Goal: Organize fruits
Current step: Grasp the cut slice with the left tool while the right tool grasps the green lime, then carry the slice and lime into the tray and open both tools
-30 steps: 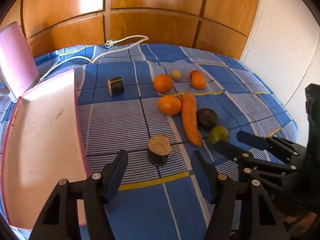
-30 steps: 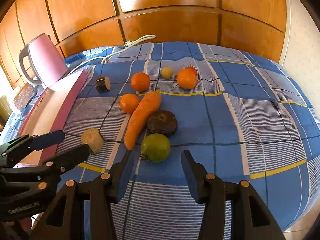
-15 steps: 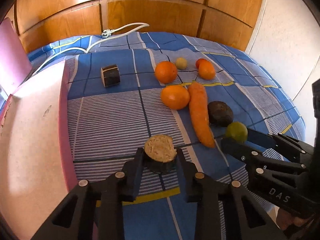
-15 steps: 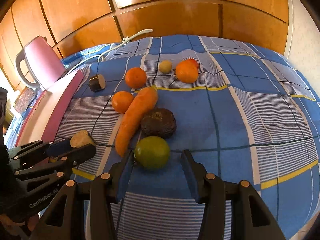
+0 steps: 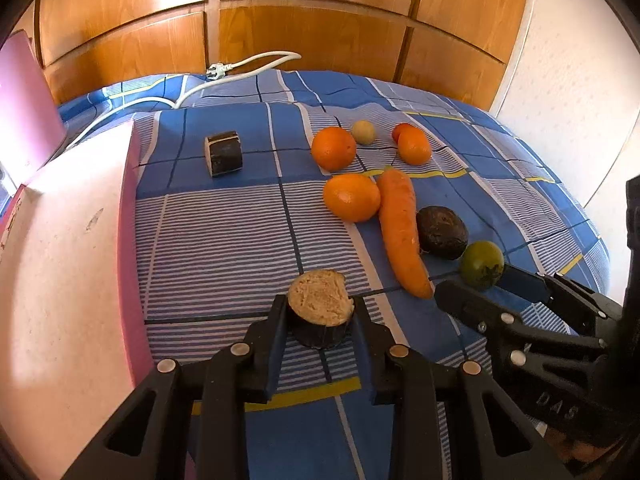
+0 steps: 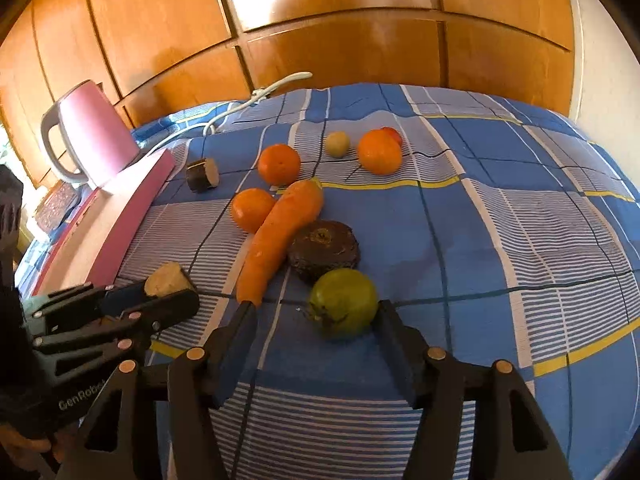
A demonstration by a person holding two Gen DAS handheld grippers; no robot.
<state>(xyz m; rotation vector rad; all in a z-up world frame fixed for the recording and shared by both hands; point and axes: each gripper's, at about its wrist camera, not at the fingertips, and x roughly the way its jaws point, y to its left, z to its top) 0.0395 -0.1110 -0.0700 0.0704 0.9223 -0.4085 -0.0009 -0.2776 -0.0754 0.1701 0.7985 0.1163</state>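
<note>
My left gripper [image 5: 320,314] is shut on a dark-skinned cut piece with a tan face [image 5: 320,304], which rests on the blue checked cloth [image 5: 224,240]. My right gripper [image 6: 316,318] is open, its fingers either side of a green fruit [image 6: 344,306]; the right finger touches it. The green fruit also shows in the left wrist view [image 5: 481,265]. Beyond lie a carrot [image 6: 280,240], a dark round fruit [image 6: 324,250], three oranges [image 6: 252,209] [image 6: 279,163] [image 6: 379,151], a small yellowish fruit [image 6: 337,144] and a red fruit [image 6: 393,134].
A pink tray [image 5: 60,280] lies along the left of the cloth. A pink kettle [image 6: 86,136] stands behind it. A second dark cut piece [image 5: 223,153] lies near the tray. A white power cable [image 5: 240,68] runs along the back, before wooden wall panels.
My left gripper moved forward and closed on the tan-faced piece. My right gripper advanced until the green fruit sits between its open fingers.
</note>
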